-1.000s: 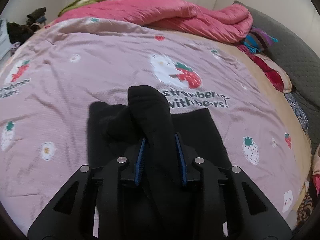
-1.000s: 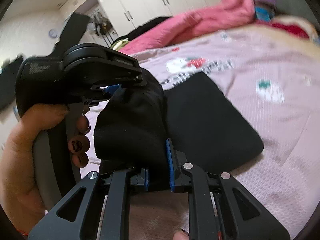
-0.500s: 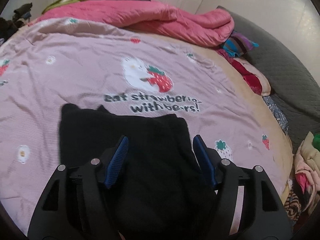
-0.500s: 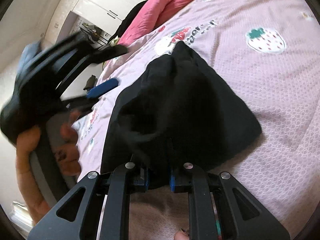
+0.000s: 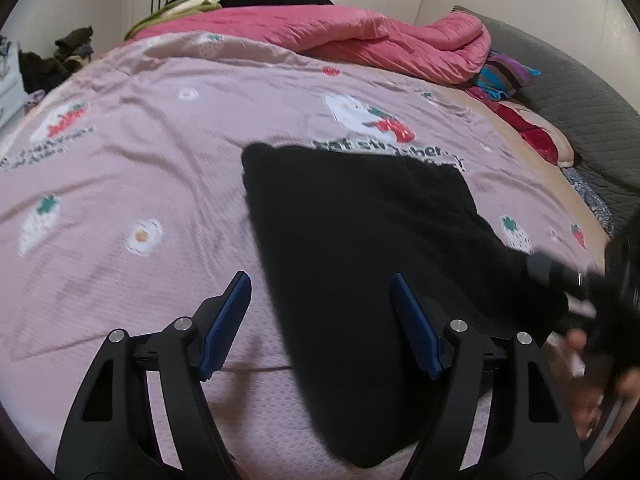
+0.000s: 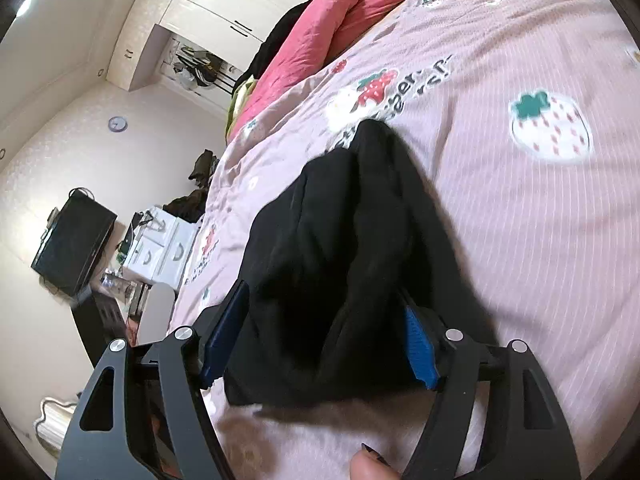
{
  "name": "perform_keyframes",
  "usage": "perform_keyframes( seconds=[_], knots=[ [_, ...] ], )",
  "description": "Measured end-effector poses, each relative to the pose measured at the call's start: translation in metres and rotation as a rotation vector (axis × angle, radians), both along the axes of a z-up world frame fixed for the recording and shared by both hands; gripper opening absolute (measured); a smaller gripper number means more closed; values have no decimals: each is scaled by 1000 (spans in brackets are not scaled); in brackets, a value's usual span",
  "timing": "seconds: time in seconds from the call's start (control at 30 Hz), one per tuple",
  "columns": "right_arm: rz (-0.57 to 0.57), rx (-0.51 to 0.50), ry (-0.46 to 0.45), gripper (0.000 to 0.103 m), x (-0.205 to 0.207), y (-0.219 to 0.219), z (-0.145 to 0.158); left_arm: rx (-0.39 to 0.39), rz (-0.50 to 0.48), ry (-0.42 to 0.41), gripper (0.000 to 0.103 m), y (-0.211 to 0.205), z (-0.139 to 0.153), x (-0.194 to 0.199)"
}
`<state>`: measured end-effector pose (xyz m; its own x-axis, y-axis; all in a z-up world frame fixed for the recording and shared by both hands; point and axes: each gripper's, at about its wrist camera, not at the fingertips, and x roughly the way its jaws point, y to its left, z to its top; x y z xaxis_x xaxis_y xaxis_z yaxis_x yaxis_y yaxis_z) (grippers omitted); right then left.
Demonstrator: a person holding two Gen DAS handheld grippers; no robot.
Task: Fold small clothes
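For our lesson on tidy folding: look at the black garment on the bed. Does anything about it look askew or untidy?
Yes. The black garment is not flat: near the right gripper it bunches into raised folds, and it lies skewed across the pink bedspread.

Black garment (image 5: 360, 240), small and of soft dark cloth, lying folded on the pink bedcover (image 5: 140, 168) with strawberry prints. Seen from the left wrist as a flat, rough rectangle, far edge touching the printed black lettering, near end rounded. Seen from the right wrist (image 6: 340, 260) as bunched and raised in thick folds at the near end, narrowing toward the far corner.
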<state>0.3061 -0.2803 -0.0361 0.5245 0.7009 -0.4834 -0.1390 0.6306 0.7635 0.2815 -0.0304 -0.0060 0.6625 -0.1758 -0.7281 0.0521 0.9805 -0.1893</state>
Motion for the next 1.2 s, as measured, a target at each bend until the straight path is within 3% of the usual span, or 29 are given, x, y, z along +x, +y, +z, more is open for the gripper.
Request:
perform_keyframes(
  seconds=[0.3, 0.37, 0.4, 0.53, 0.6, 0.67, 0.77, 0.9, 1.07, 1.2],
  knots=[
    [126, -133, 51, 71, 50, 22, -1, 11, -33, -4, 67, -5, -4, 3],
    [134, -196, 22, 46, 54, 30, 2, 18, -34, -7, 67, -7, -4, 2],
    [138, -230, -9, 23, 55, 34, 4, 24, -38, -11, 67, -9, -4, 1],
    [152, -321, -187, 18, 35, 40, 34, 15, -57, -19, 67, -14, 0, 1],
    [129, -345, -262, 18, 31, 35, 48, -7, -74, -27, 67, -18, 3, -1],
    [108, -398, -278, 18, 31, 29, 46, -22, -100, -24, 67, -23, 4, -2],
    [127, -402, -191, 18, 43, 24, 16, 43, -111, -16, 67, -33, -1, -2],
    [124, -384, -122, 23, 48, 15, -4, 42, -111, 2, 70, -35, -5, 0],
    [88, -339, -81, 43, 47, -1, -4, 41, -104, 1, 71, -35, -6, -1],
    [1, -215, -79, 57, 60, -20, 8, 35, -102, 6, 71, -33, -6, 0]
  ],
)
